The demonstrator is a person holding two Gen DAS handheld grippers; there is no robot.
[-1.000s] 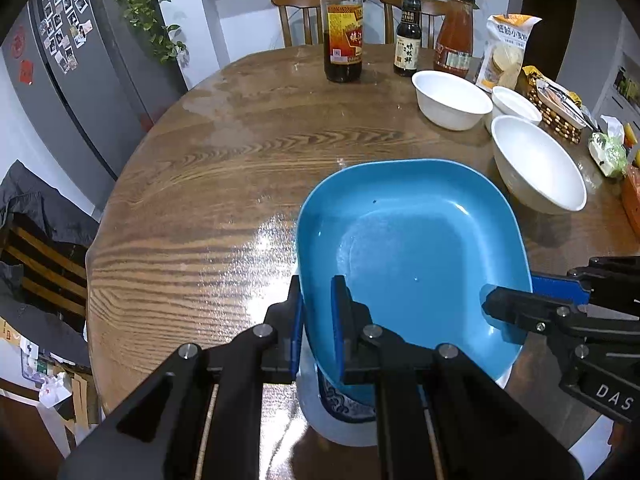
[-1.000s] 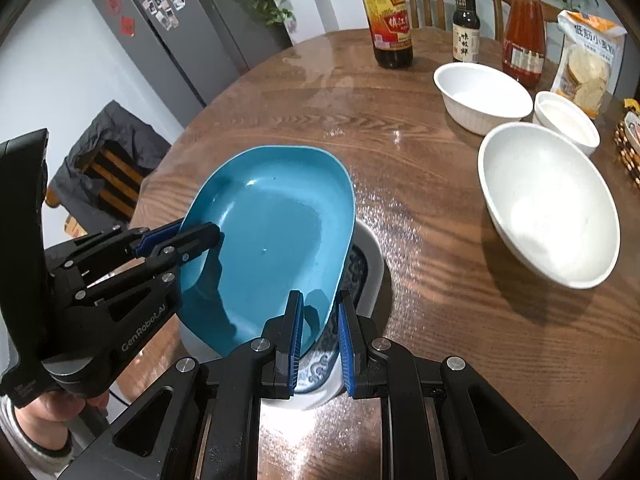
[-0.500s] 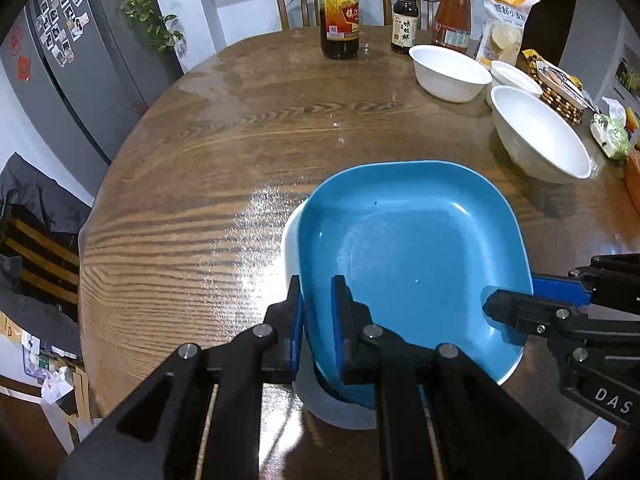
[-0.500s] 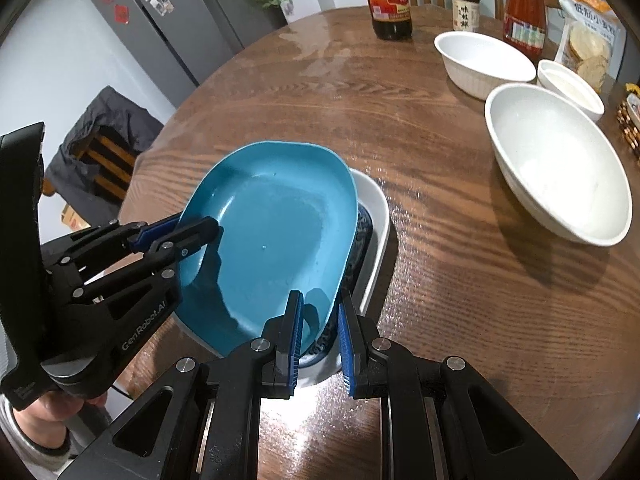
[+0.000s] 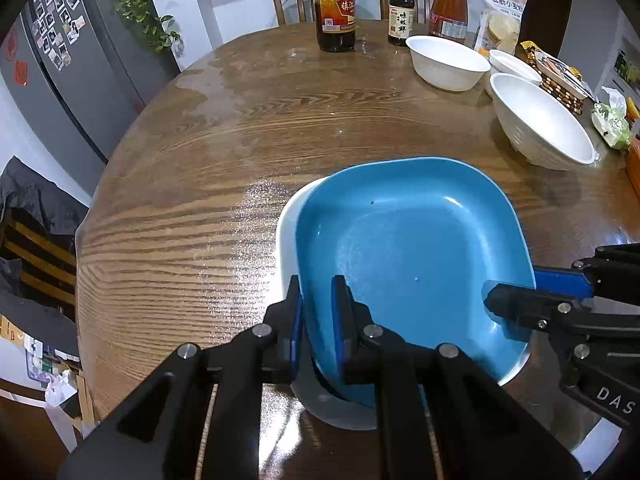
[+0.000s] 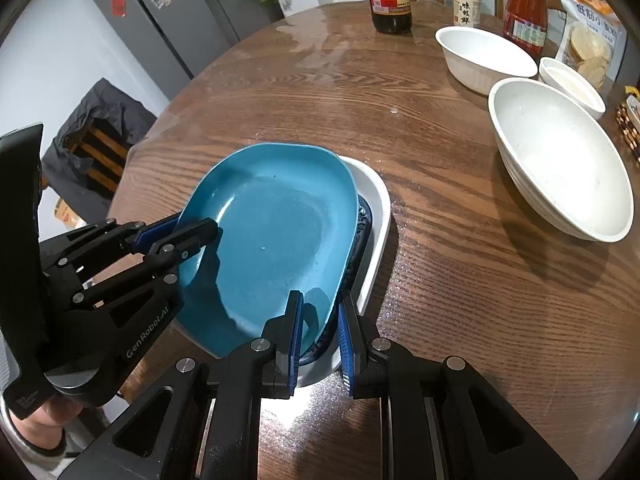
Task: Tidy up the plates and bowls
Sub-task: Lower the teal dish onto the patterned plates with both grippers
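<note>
- Blue plate point(image 5: 412, 256) pinched at two near rim spots: left gripper point(image 5: 317, 312) clamped on its near-left rim, right gripper point(image 6: 319, 330) clamped on its near-right rim.
- Both sets of jaws nearly closed, pads pressing the thin rim; nothing else between them.
- Blue plate sitting over white dish point(image 6: 374, 216), overhanging toward the left gripper side; patterned plate point(image 6: 362, 222) peeking out between blue plate and white dish on the right gripper side.
- Cannot tell whether blue plate is fully seated or a touch tilted above the white dish.
- Step in hand, judged: nesting the blue plate into the stack on the wooden table point(image 5: 240, 152).
- To do it well: shift blue plate toward the exposed white dish rim until edges line up, both hands moving together, no twist.
- Lower level, near and far rims down at once; avoid scraping the patterned plate.
- Release only once weight rests on the stack; open one gripper, then the other, draw back along the fingers, not up, so the rim is not hooked.
- Risk: off-centre plate rocking or sliding off when let go.
- Left to sort, well beyond white dish: large white bowl point(image 6: 560, 160), oval white bowl point(image 5: 446, 62), small white bowl point(image 5: 514, 66) just beside both.
- Bottles point(image 5: 335, 4) and snack bag point(image 5: 502, 20) at the far table edge from white dish; leave alone.
</note>
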